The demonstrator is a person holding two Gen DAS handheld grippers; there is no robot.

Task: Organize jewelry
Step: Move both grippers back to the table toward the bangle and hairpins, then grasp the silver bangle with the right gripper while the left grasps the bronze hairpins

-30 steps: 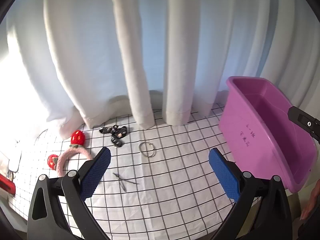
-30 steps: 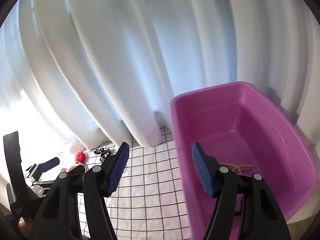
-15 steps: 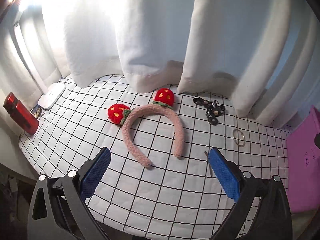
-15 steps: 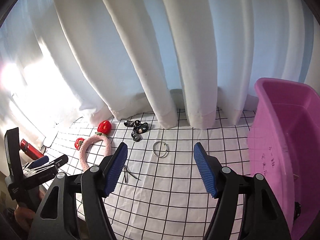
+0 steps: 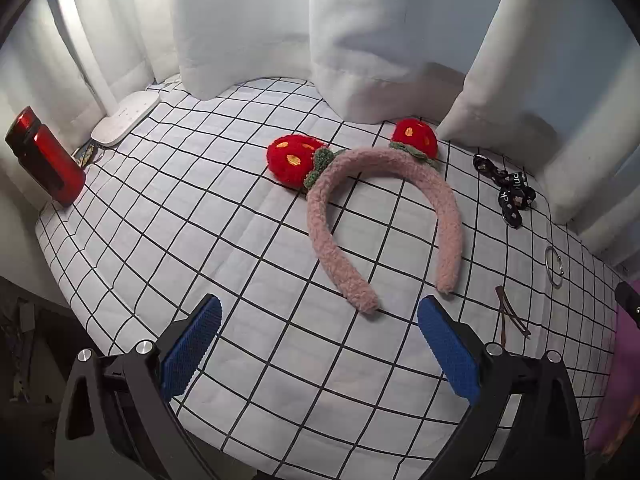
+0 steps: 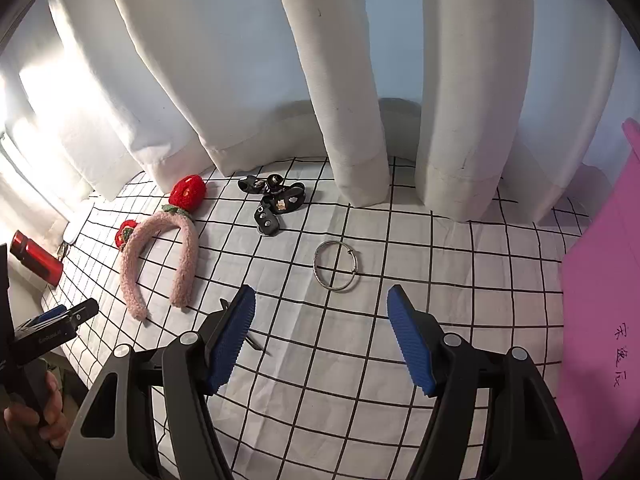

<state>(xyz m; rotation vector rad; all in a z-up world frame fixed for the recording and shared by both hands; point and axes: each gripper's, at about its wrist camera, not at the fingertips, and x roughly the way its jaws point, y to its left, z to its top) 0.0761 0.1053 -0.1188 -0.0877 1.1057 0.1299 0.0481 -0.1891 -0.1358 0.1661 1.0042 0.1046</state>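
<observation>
On the checked cloth (image 5: 224,240) below my left gripper (image 5: 320,344), the pink plush headband (image 5: 384,216) with its two red strawberry pom-poms now fills the middle of the left wrist view, where half a second ago it lay smaller and farther up the frame and a second ago it was a sliver at the left edge, with the pink bin dominating the right. I have swung the left gripper away from the bin and in over the headband; its blue pads stand wide apart and hold nothing. My right gripper (image 6: 320,340), also spread and empty, has likewise turned from the pink bin (image 6: 600,300), now only a wall at the right edge, and faces the metal ring (image 6: 336,266) lying flat just beyond its pads. I read this as both claws lining up for the next pickups, with nothing yet grasped. The headband lies flat, an arch whose crown points away from me toward the white curtain (image 5: 360,40), its two open ends pointing back at the left gripper; the nearer, left leg ends just ahead of the gap between the pads. Its long axis runs near-to-far, slightly angled. To its right sit a black chain-like piece (image 5: 506,190), the ring and a pair of thin hair clips (image 5: 510,316), while a red canister (image 5: 44,156) stands at the cloth's left edge.
</observation>
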